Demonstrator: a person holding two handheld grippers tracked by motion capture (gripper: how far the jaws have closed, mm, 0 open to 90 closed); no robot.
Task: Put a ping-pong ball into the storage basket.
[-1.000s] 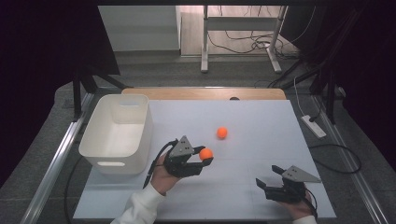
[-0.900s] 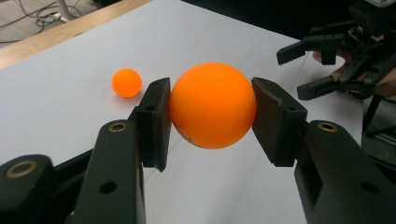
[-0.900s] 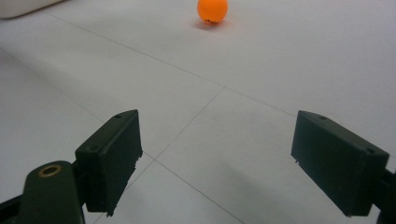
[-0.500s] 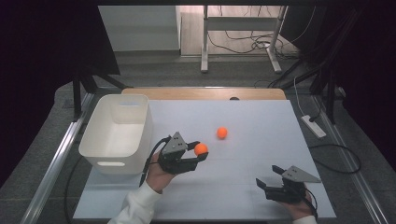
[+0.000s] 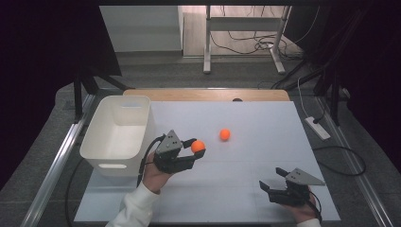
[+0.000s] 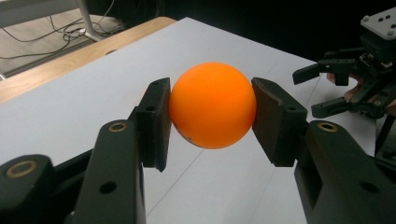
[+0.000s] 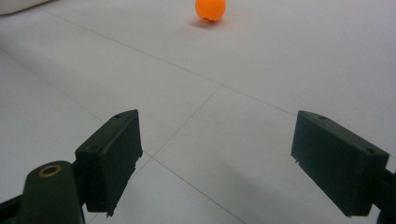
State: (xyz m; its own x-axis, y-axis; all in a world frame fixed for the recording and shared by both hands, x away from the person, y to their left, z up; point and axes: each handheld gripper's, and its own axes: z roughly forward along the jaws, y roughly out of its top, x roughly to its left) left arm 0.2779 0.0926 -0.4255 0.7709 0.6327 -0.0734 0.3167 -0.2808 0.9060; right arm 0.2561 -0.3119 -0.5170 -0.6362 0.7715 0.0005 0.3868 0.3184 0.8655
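Over the last second the left gripper (image 5: 187, 151) has carried an orange ball (image 5: 198, 146) up and left from the frame's centre, toward the white bin (image 5: 118, 135) at middle left, probably to drop it in. Its jaws clamp the ball from both sides. A second ball (image 5: 225, 135) lies on the desk (image 5: 265, 142) at centre. The right gripper (image 5: 276, 184) rests at lower right, jaws wide.

1. The left gripper (image 5: 191, 150) is travelling away from the person and toward the white bin (image 5: 117, 132), carrying the orange ball (image 5: 198, 146) pinched between its jaws.
2. The held ball is drawing farther from the front edge of the table (image 5: 246, 137), now sitting just left of the second orange ball (image 5: 225, 134).
3. The left sleeve (image 5: 135, 208) is reaching farther onto the table.
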